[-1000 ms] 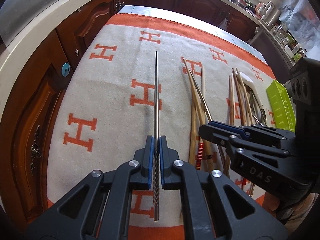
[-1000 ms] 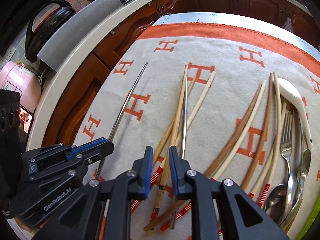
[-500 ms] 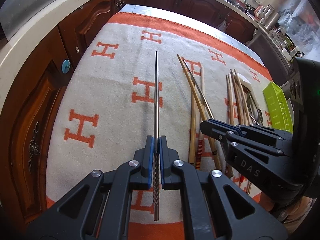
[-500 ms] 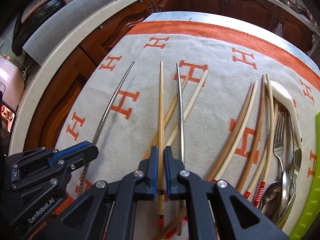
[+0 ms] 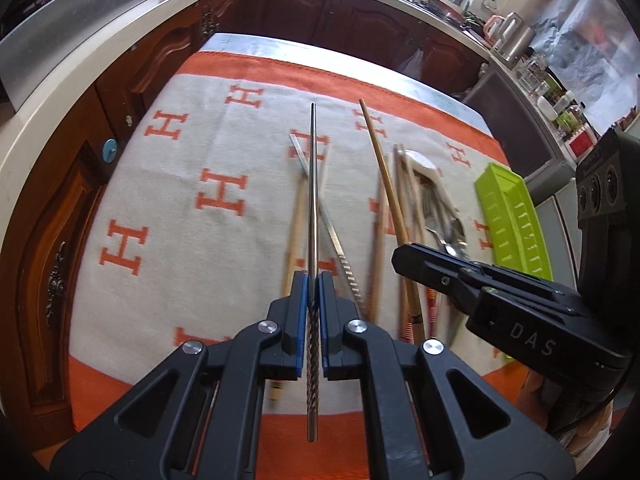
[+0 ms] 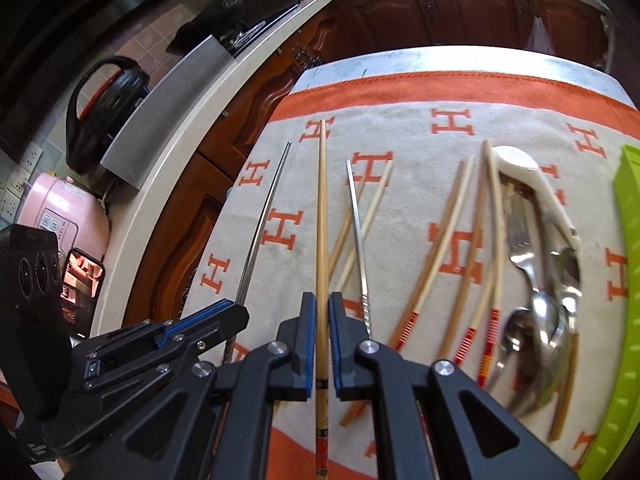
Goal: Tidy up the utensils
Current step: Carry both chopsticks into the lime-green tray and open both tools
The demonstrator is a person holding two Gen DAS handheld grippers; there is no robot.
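Observation:
My left gripper (image 5: 312, 280) is shut on a steel chopstick (image 5: 313, 184) and holds it above the cloth, pointing away. My right gripper (image 6: 321, 302) is shut on a wooden chopstick (image 6: 321, 208), also lifted; it shows in the left wrist view (image 5: 382, 172) too. A second steel chopstick (image 6: 357, 236) and several wooden chopsticks (image 6: 436, 248) lie on the cloth. A fork (image 6: 520, 236), spoons (image 6: 544, 316) and a white ladle spoon (image 6: 536, 188) lie in a pile at the right.
A cream cloth with orange H marks (image 5: 168, 184) covers the table. A lime green tray (image 5: 508, 216) stands at the cloth's right edge. Dark wooden cabinets (image 5: 64, 216) run along the left and far sides. A pink appliance (image 6: 60, 208) stands at the left.
My right gripper has closed on a wooden chopstick and lifted it off the cloth. Both grippers have risen and moved right. The left gripper still holds the steel chopstick.

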